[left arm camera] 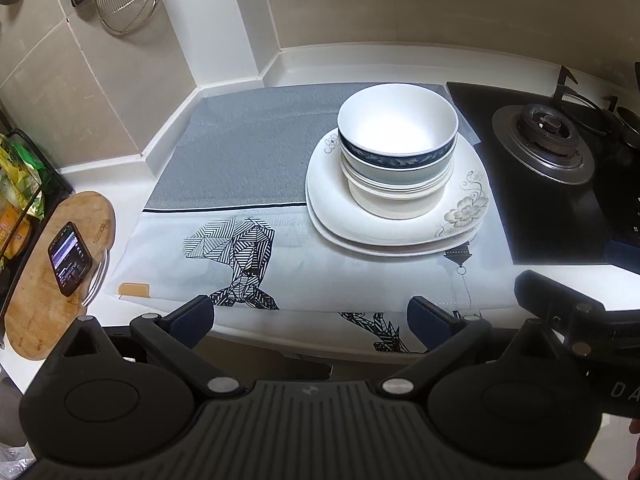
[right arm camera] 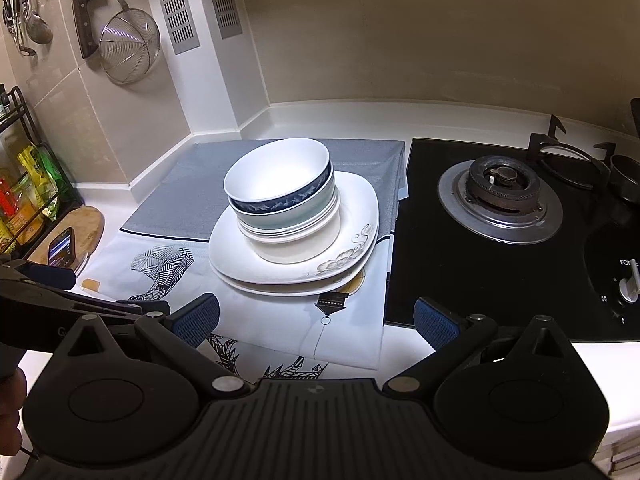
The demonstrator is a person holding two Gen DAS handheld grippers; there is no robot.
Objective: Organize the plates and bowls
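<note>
Several nested bowls, the top one white with a dark blue band (left arm camera: 396,136) (right arm camera: 280,184), stand on stacked white square plates with a flower print (left arm camera: 460,216) (right arm camera: 352,256). The stack sits on the grey and patterned mat (left arm camera: 248,152) (right arm camera: 176,200). My left gripper (left arm camera: 312,320) is open and empty, near the counter's front edge, well short of the stack. My right gripper (right arm camera: 316,320) is open and empty, in front of the stack. The right gripper shows at the right edge of the left wrist view (left arm camera: 568,312). The left gripper shows at the left of the right wrist view (right arm camera: 48,280).
A black gas hob (left arm camera: 552,184) (right arm camera: 500,200) lies right of the mat. A round wooden board (left arm camera: 44,292) with a phone (left arm camera: 70,258) lies left, beside a rack of packets (right arm camera: 28,192). A strainer (right arm camera: 128,46) and utensils hang on the tiled wall.
</note>
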